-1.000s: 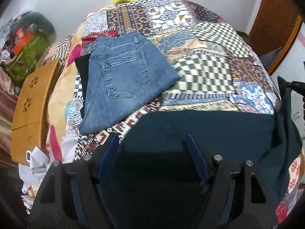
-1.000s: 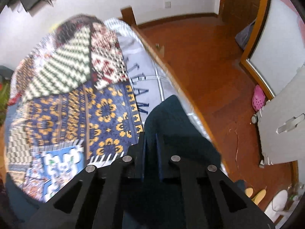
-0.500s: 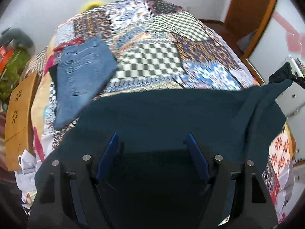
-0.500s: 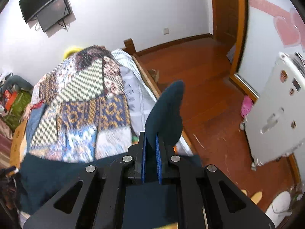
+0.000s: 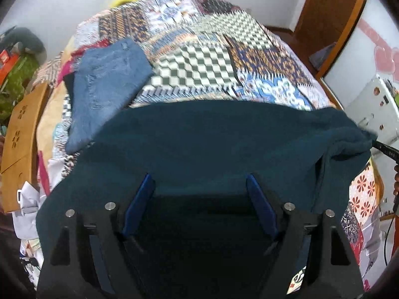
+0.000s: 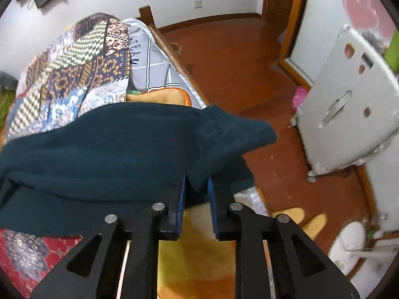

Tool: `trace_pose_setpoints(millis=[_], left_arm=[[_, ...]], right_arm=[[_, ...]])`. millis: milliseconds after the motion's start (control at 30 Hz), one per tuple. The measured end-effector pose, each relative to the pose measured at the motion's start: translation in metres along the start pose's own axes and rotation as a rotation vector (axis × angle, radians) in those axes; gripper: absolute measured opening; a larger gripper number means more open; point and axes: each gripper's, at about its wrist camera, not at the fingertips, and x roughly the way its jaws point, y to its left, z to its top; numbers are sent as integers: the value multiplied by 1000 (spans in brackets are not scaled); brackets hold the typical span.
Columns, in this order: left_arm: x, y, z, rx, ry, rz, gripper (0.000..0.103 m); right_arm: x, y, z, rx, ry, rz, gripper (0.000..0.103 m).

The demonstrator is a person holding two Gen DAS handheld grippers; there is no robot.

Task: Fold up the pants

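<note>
Dark teal pants (image 5: pixel 212 137) lie spread across the near end of the patchwork bed (image 5: pixel 207 57). My left gripper (image 5: pixel 199 184) is open above them, its blue fingers wide apart with the cloth between and under them. My right gripper (image 6: pixel 195 186) holds the pants (image 6: pixel 112 149) at their bunched right end, its blue pads close together with a fold of cloth between them, lifted off the bed's right edge. That end shows at the right of the left wrist view.
Folded blue jeans (image 5: pixel 107 79) lie on the bed's left side. A wooden board (image 5: pixel 22 129) stands left of the bed. A white appliance (image 6: pixel 349 109), red-brown floor (image 6: pixel 237 62) and yellow slippers (image 6: pixel 299 218) are on the right.
The teal pants have been drawn further across the bed and now lie flatter. My right gripper has lowered toward the bed's edge, and its pads have parted slightly around the cloth.
</note>
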Motion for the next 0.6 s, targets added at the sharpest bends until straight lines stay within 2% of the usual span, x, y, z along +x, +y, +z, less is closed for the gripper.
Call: trace_pose_setpoints(millis=[167,267,433,600], left_arm=[[-37,40,-1,-85,-97,16,78],[-58,75,-3,-139,-147,61,79],[-84,147,-17,-269,-195,137,88],[-92,219,-41,-381,-184,198,89]], right_arm=[[-41,21,11,-46,-101,29,41],[-63,50,24,-111,-157,65,42],[-85,129,46,-251,-223,146,45],[-88,221,53,-366,-265,268,58]])
